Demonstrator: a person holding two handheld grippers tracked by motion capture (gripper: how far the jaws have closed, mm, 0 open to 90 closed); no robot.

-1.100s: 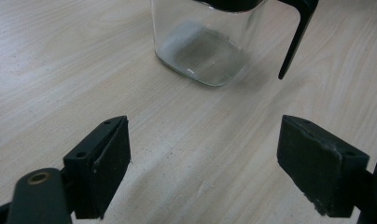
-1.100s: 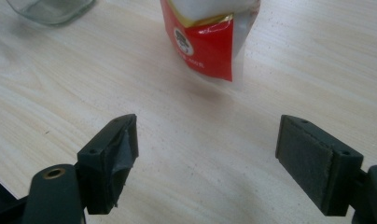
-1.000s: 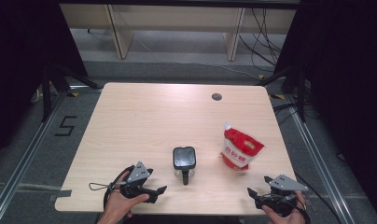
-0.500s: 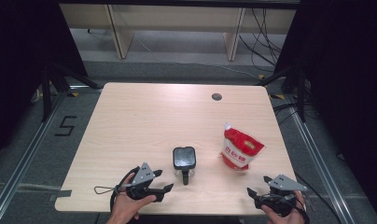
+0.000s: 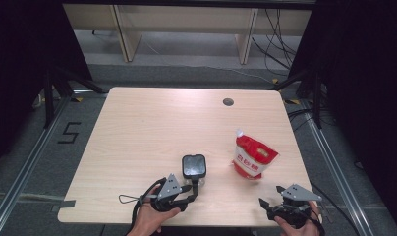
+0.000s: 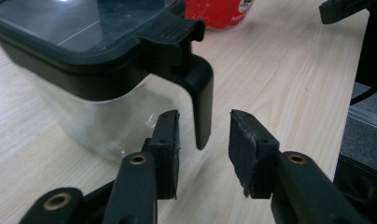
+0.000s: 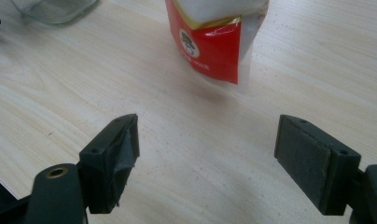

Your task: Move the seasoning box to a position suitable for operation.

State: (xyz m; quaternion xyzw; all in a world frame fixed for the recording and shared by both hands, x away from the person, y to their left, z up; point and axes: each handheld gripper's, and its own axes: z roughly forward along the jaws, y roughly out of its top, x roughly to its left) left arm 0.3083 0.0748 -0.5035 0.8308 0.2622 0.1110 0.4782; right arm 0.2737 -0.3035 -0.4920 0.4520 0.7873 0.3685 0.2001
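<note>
**A:** Start with what's nearest you. Your left gripper [image 6: 203, 149] has its jaws part-way in, and they have just been closing, with the black handle [image 6: 201, 107] of the clear jug [image 5: 193, 168] hanging in the gap. The pads aren't pressing on it yet; there's daylight on both sides.

**B:** So what's the risk there?

**A:** The handle is narrow, and only its lower tip sits between your pads. Close from here and I'd expect you to pinch just that tip, so the jug could swing or slip out when you lift. The left pad is also very near the glass wall; nudge it and the jug may slide on the table [image 5: 137, 128].

**B:** And the lid?

**A:** The black lid [image 5: 193, 164] sits on top. I can't tell whether it's latched, so tilting the jug could pop it.

**B:** The other side?

**A:** Your right gripper [image 7: 207, 154] hangs with its jaws wide apart, nothing between them, near the front edge. Ahead of it stands the red-and-white pouch [image 5: 254, 157], right of the jug and well apart from it. It leans a little, so a careless sweep of either hand would likely topple it.
</note>
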